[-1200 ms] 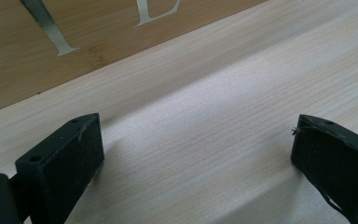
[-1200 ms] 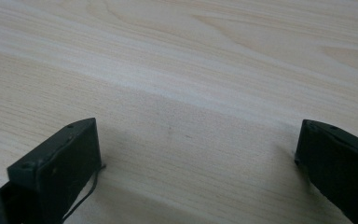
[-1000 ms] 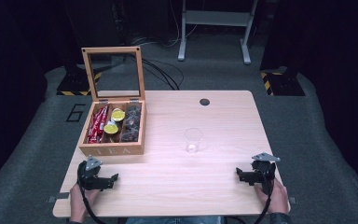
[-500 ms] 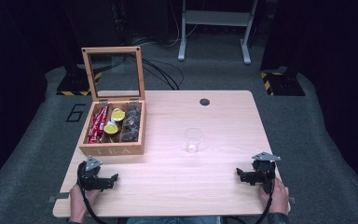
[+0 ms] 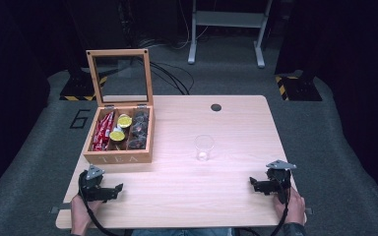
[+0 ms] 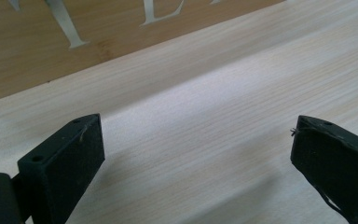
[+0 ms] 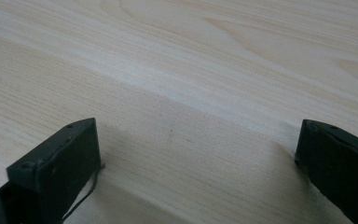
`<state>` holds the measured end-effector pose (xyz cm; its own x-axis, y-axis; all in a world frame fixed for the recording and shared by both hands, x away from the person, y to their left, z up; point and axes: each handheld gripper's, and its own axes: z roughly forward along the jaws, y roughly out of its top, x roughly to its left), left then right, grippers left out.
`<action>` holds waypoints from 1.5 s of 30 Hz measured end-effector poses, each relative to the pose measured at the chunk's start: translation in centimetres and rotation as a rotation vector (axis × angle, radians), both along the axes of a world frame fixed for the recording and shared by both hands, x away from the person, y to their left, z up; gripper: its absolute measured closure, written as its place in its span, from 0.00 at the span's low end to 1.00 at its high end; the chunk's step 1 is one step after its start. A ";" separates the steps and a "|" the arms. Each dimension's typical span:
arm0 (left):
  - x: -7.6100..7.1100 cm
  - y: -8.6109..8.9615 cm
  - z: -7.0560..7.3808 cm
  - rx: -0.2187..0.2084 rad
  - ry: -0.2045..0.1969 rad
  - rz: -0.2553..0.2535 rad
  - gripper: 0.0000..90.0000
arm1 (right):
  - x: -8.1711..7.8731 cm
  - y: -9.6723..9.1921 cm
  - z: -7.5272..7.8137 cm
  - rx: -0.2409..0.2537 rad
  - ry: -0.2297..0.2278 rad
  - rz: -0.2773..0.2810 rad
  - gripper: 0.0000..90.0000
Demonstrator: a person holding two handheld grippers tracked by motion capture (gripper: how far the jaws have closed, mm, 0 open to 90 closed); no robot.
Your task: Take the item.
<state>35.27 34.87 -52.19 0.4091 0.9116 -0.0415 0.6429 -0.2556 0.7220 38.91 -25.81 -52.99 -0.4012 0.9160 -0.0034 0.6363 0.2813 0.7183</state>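
A wooden tea box [image 5: 118, 156] with its glass lid raised stands at the table's left. Inside it lie red packets [image 5: 102, 131], yellow-topped cups [image 5: 120, 127] and dark capsules [image 5: 139, 130]. A clear empty glass [image 5: 204, 147] stands right of the table's middle. My left gripper [image 5: 114, 190] rests near the front left corner, open, nothing between its jaws; the box's front wall with white letters [image 6: 65, 28] fills the top of the left gripper view. My right gripper [image 5: 254, 184] rests near the front right edge, open over bare wood [image 7: 177, 93].
The pale wooden table [image 5: 187, 201] has a dark round cable hole [image 5: 216, 107] near its far edge. A metal stand [image 5: 226, 19] and cables lie on the grey floor beyond. Yellow-black striped bases [image 5: 295, 88] sit at both sides behind the table.
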 end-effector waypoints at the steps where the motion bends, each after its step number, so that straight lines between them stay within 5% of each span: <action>1: 0.0 -0.2 0.5 -0.001 -0.004 -0.003 0.03 | 0.0 0.0 0.0 0.002 0.000 -0.003 0.00; 11: 0.7 -0.9 3.2 -0.008 -0.012 -0.014 0.03 | 0.0 0.0 0.0 0.003 -0.001 -0.003 0.00; 30: 3.7 -2.6 8.3 0.018 -0.102 -0.057 0.09 | 0.0 0.0 0.0 0.003 -0.001 -0.003 0.00; 45: 7.1 -4.1 9.9 0.027 -0.092 -0.100 0.07 | 0.0 0.0 0.0 0.003 0.000 0.000 0.00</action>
